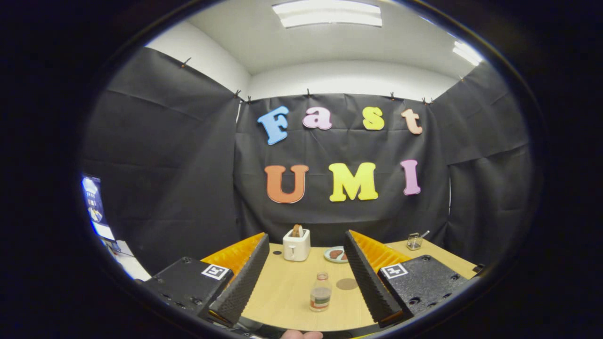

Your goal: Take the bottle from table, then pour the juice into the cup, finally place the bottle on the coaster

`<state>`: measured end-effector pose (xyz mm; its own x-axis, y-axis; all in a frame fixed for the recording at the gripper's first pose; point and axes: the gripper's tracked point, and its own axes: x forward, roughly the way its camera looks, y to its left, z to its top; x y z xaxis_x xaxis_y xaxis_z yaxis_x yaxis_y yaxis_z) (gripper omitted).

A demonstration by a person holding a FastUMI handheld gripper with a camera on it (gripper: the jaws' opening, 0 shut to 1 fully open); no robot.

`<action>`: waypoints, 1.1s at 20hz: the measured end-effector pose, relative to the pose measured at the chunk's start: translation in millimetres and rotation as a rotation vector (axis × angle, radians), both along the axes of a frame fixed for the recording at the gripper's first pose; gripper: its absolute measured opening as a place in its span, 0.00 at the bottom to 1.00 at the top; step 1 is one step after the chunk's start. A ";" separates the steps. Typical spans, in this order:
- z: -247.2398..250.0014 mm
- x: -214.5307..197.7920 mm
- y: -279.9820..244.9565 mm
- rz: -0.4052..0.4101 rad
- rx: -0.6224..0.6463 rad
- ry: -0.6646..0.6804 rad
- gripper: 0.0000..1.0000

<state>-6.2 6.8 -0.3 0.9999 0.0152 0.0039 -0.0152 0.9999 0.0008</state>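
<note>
Gripper [305, 278] held above the near edge of the table [282, 301], its 2 fingers spread wide apart with nothing between the pads; ribbed, ridged faces on the inner sides of both fingers, each finger carrying 1 square printed marker on its block

Bottle [321, 293] stands on the table just ahead of the fingers, in the open gap between them and a little toward the right finger; upright, long axis vertical, so the fingers would close on it from either side across its body; no contact yet, bottle clearly apart from both pads; judged: the take step has not begun, a short forward advance would likely bring the body between the pads

Bottle small, clear, round-bodied with a narrower neck and a pale cap; a band label round the middle, reddish liquid low inside; smooth wall, probably slippery, so a grip at mid-body looks safer than at the neck

Coaster [347, 284] a flat dark round disc lying just beyond and right of the bottle, near but not touching; glass cup [414, 241] with something thin standing in it sits well beyond, past the right finger

Further back: white toaster [296, 245] holding 1 slice, small plate [335, 254] beside it; tabletop pale wood grain, matt
</note>
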 end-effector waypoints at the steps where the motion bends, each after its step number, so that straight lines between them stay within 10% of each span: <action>1: -0.1 -0.3 -1.8 -0.004 0.002 -0.003 1.00; 14: -34.4 -0.3 2.7 0.011 0.055 0.017 1.00; 22: -159.5 5.4 -28.7 -0.016 0.019 0.042 1.00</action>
<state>-0.8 -21.9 -159.8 0.9993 -0.0001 -0.0374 0.0008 0.9998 0.0201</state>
